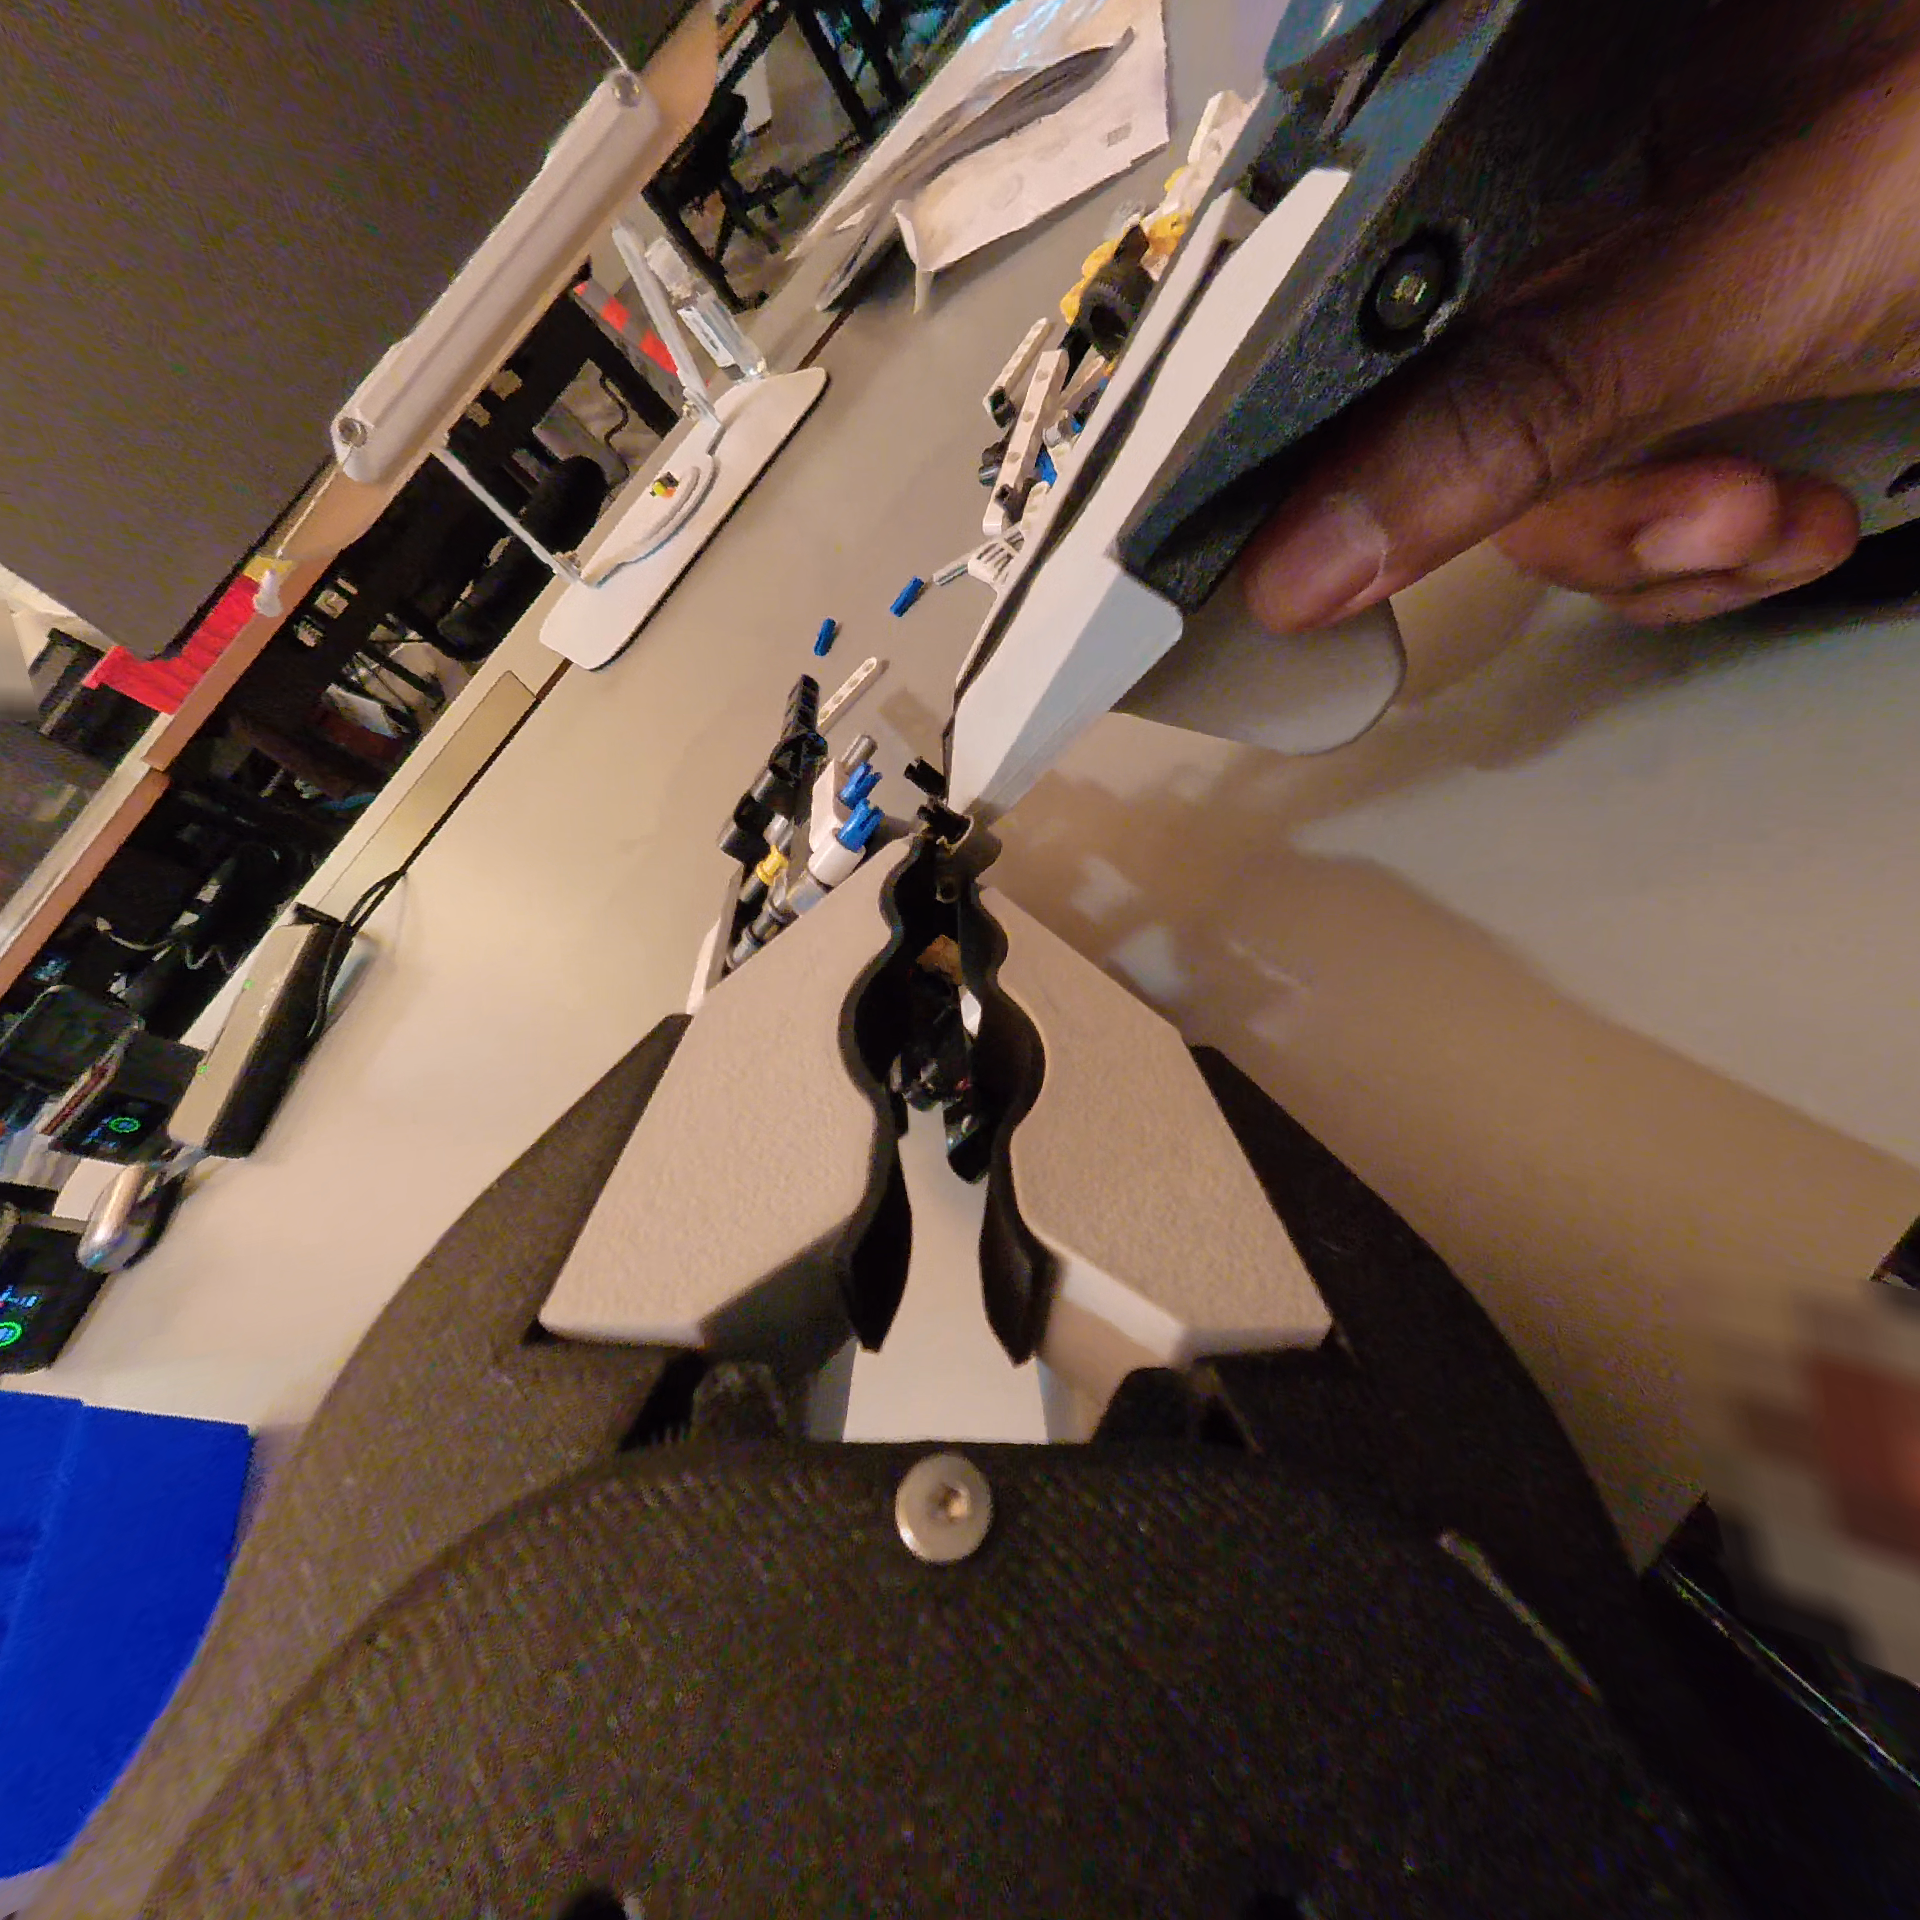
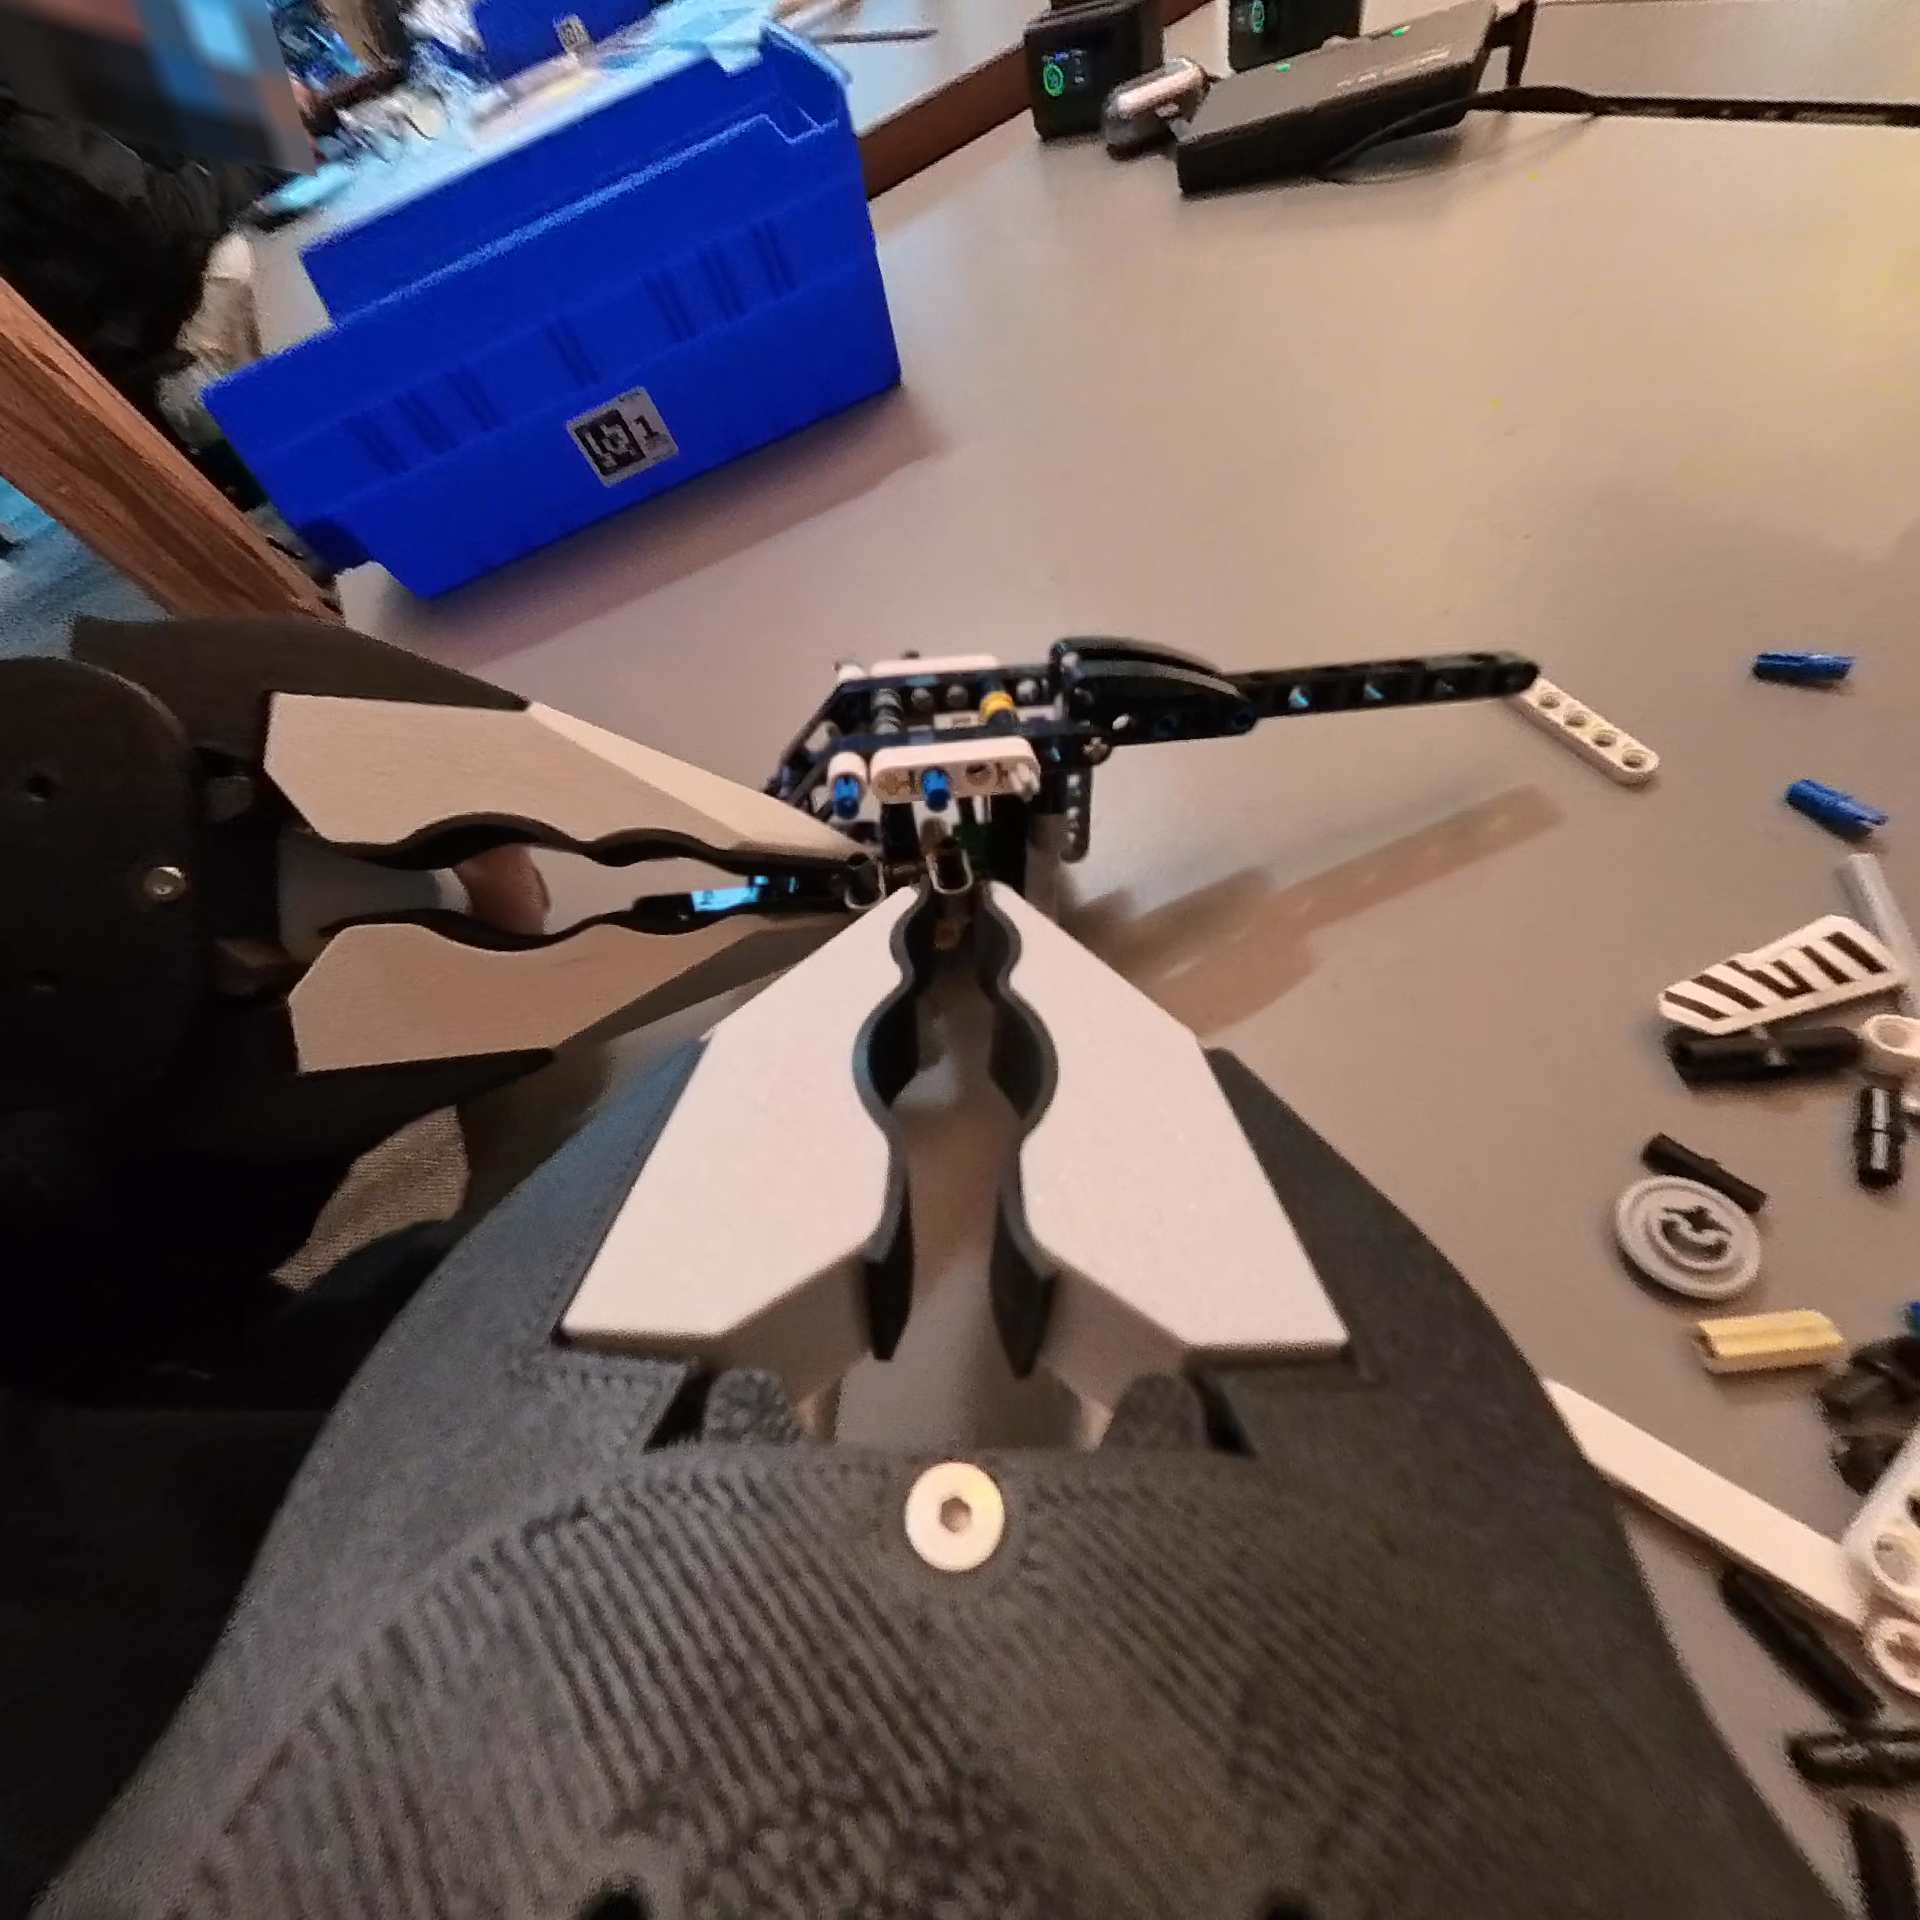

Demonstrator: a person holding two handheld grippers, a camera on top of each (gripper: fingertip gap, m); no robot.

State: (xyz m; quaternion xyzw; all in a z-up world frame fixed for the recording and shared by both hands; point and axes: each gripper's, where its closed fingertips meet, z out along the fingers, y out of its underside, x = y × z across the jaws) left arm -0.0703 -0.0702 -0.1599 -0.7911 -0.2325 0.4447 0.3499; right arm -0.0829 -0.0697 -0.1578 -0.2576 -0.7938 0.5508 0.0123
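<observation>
Grey desk (image 2: 1351, 436) carries a blue bin (image 2: 582, 312) at upper left and a black-and-white brick model (image 2: 956, 743) mid-frame. Just below it, the left gripper (image 2: 847, 871) and right gripper (image 2: 940, 885), both nearly closed, each pinch a small black piece (image 2: 940, 864). Only the left wrist view shows a hand (image 1: 1558, 468) at upper right.

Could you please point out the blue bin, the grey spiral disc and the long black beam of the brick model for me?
blue bin (image 2: 582, 343): right wrist view, on its ribbed side wall.
grey spiral disc (image 2: 1688, 1236): right wrist view, on its centre.
long black beam (image 2: 1392, 681): right wrist view, mid-length on the outstretched arm.
</observation>
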